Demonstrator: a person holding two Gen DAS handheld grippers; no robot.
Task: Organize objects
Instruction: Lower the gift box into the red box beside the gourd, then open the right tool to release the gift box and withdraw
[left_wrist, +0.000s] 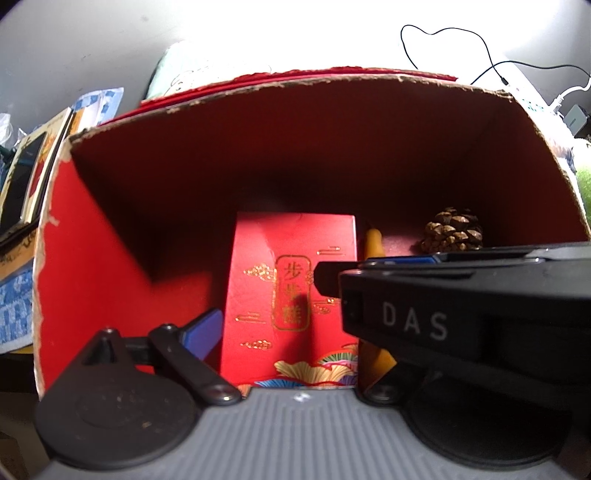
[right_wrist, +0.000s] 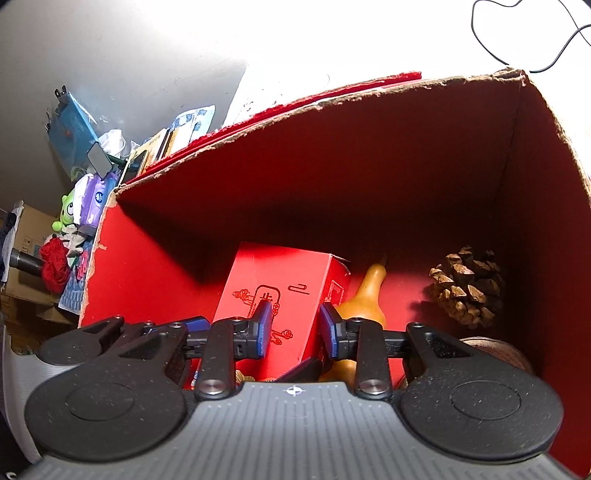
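Both claws hang apart and empty — left claw (left_wrist: 291, 321), right claw (right_wrist: 295, 325) — over the red box (right_wrist: 369, 166).

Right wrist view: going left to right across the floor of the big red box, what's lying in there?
Small red gift box → yellow-brown gourd → pine cone. The gift box and gourd sit close together; the pine cone sits apart, near the big red box's right wall.
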